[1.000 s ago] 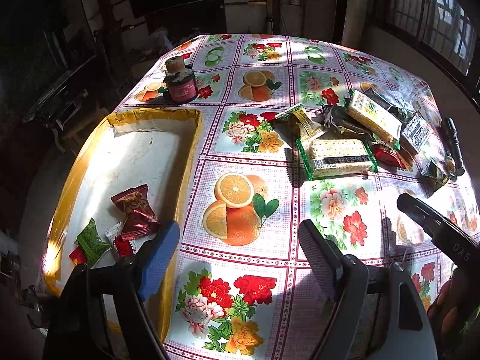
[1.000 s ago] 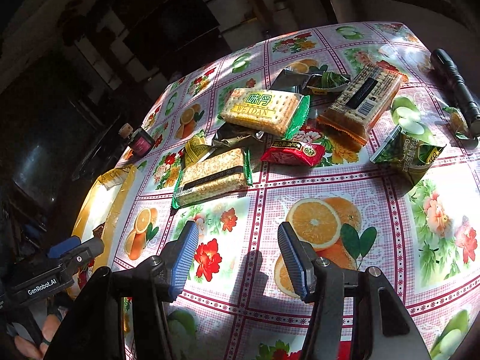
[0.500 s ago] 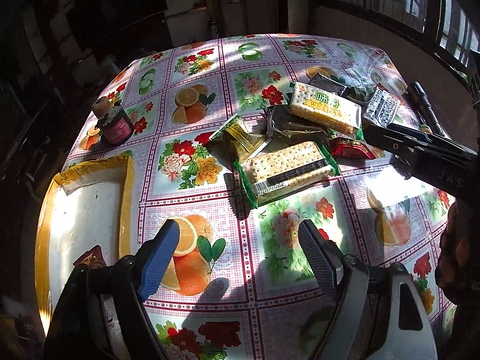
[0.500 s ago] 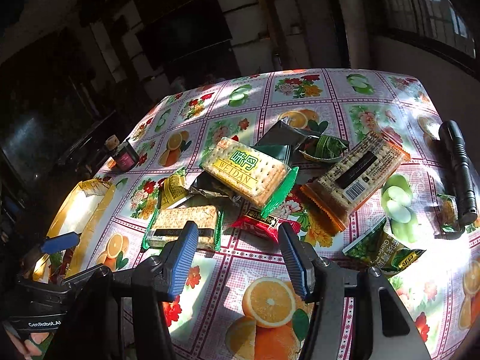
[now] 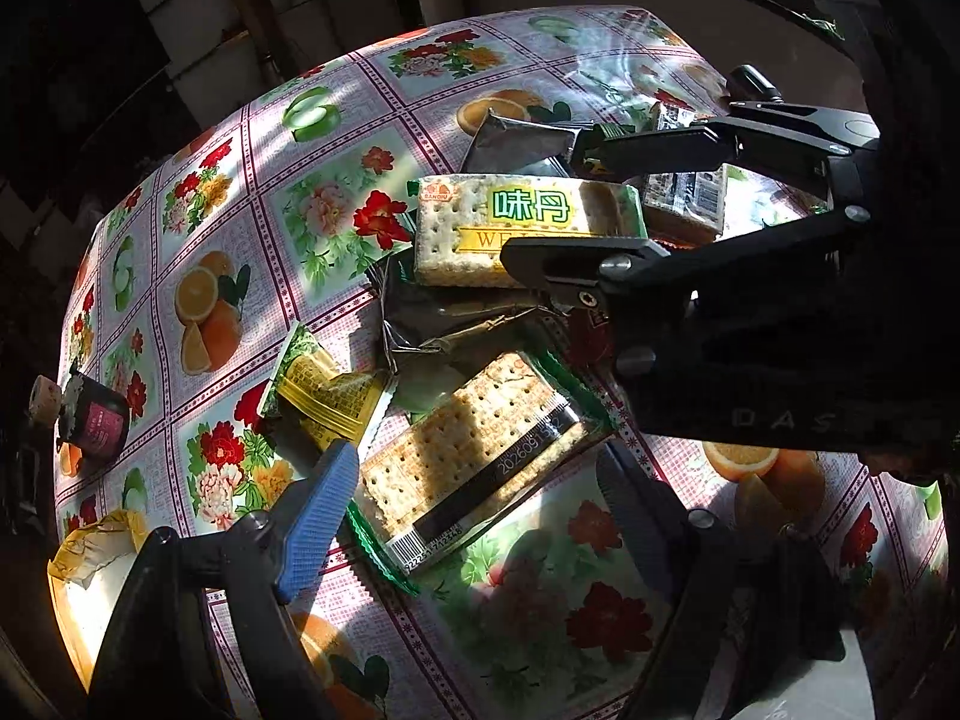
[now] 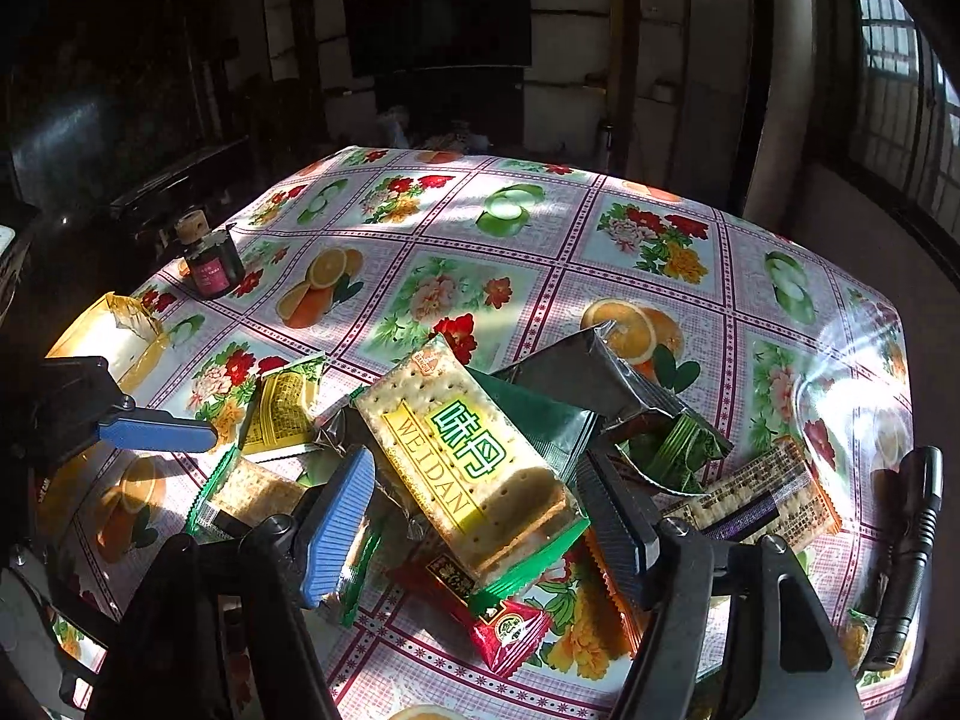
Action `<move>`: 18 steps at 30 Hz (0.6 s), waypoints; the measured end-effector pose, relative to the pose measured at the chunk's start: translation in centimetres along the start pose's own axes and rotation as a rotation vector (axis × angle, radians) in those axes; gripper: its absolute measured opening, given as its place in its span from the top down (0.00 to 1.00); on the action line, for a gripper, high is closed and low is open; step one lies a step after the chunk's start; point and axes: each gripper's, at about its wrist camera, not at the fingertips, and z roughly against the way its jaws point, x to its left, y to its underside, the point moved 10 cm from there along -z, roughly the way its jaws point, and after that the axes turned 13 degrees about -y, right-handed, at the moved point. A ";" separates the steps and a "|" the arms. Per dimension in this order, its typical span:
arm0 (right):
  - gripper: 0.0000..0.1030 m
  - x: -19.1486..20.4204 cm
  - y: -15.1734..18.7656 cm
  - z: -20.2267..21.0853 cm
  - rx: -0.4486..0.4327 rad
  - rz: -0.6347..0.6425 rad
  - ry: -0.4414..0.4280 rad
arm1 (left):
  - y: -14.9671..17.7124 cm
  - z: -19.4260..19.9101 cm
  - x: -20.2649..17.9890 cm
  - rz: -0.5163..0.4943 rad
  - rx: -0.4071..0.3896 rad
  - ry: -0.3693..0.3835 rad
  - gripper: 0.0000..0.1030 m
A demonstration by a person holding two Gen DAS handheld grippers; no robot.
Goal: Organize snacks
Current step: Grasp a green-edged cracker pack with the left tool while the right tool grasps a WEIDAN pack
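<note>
Right claw (image 6: 480, 516), its jaws just widened, straddled the Weidan cracker pack (image 6: 474, 468) without pinching it; left claw (image 5: 474, 498) gaped wide around the clear cracker pack (image 5: 474, 468). Both packs lay mid-surface (image 6: 540, 252). Each probably needed lowering squarely and closing gently, lest crackers snap.

Tablecloth (image 6: 540, 276): glossy plastic, squares of oranges, green apples and flowers inside purple-red borders — covers the whole table, sunlit with glare at the right of the right wrist view.
Small bottle (image 6: 211, 261): dark glass, pink label, cork stopper — upright, upper left of the right wrist view; at the left edge of the left wrist view (image 5: 90, 420).
Torch (image 6: 909, 558): black, ribbed grip, lying at the right edge.
Window (image 6: 900, 78): barred, upper right.
Background: dark walls and furniture.
</note>
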 end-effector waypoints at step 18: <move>0.52 -0.5 2.2 -1.3 0.063 -0.117 -0.087 | 2.7 0.2 -1.0 -0.006 0.070 0.095 0.19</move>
